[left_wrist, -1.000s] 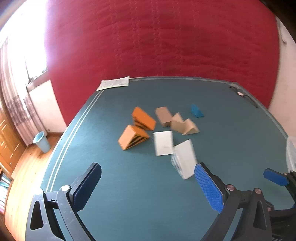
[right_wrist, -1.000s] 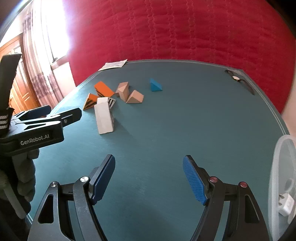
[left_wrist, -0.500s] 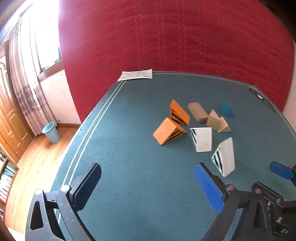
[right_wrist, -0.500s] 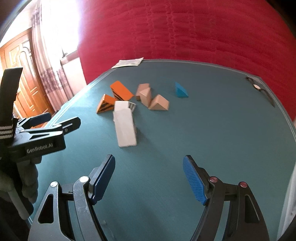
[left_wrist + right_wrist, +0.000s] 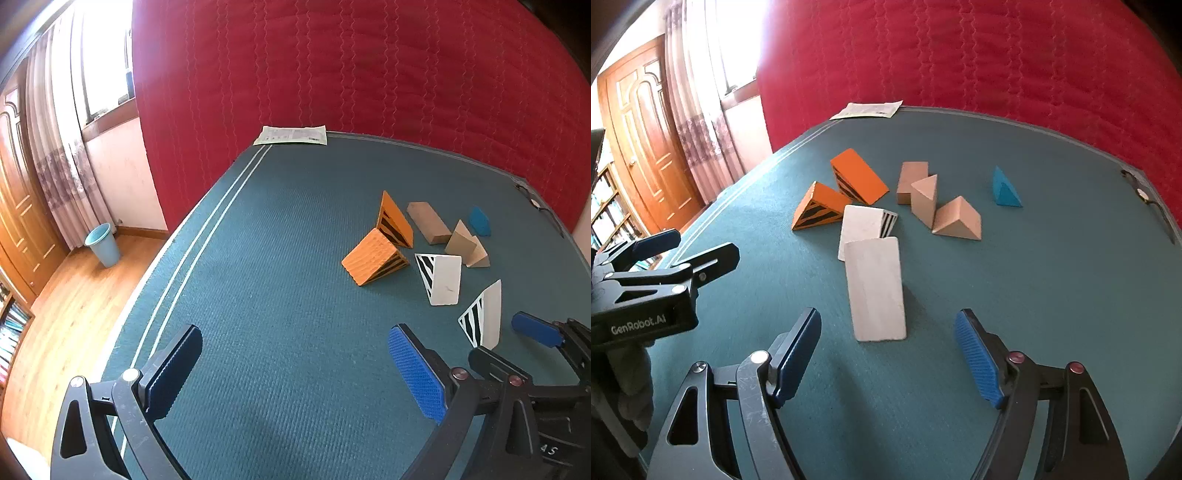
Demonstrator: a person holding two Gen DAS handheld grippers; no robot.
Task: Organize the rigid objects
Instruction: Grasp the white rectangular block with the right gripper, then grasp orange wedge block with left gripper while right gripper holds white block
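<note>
Several wedge blocks lie on the teal table point(image 5: 1052, 295). The nearest white wedge point(image 5: 875, 288) with black stripes lies just ahead of my open, empty right gripper point(image 5: 886, 358); it also shows in the left wrist view point(image 5: 484, 314). A second white wedge point(image 5: 862, 227) lies behind it, then two orange striped wedges point(image 5: 822, 206) point(image 5: 858, 179), three plain wood blocks point(image 5: 956, 219) and a small blue wedge point(image 5: 1004, 188). My left gripper point(image 5: 295, 373) is open and empty, left of the blocks; it shows in the right wrist view point(image 5: 679, 254).
A paper sheet point(image 5: 291, 134) lies at the table's far edge against a red quilted wall point(image 5: 369, 66). A dark strap-like thing point(image 5: 1148, 199) lies at the far right edge. A blue bin point(image 5: 101, 243) stands on the wood floor left of the table.
My right gripper has moved forward up to the nearest white wedge. My left gripper has swung left, so the blocks now sit at the right of its view.
</note>
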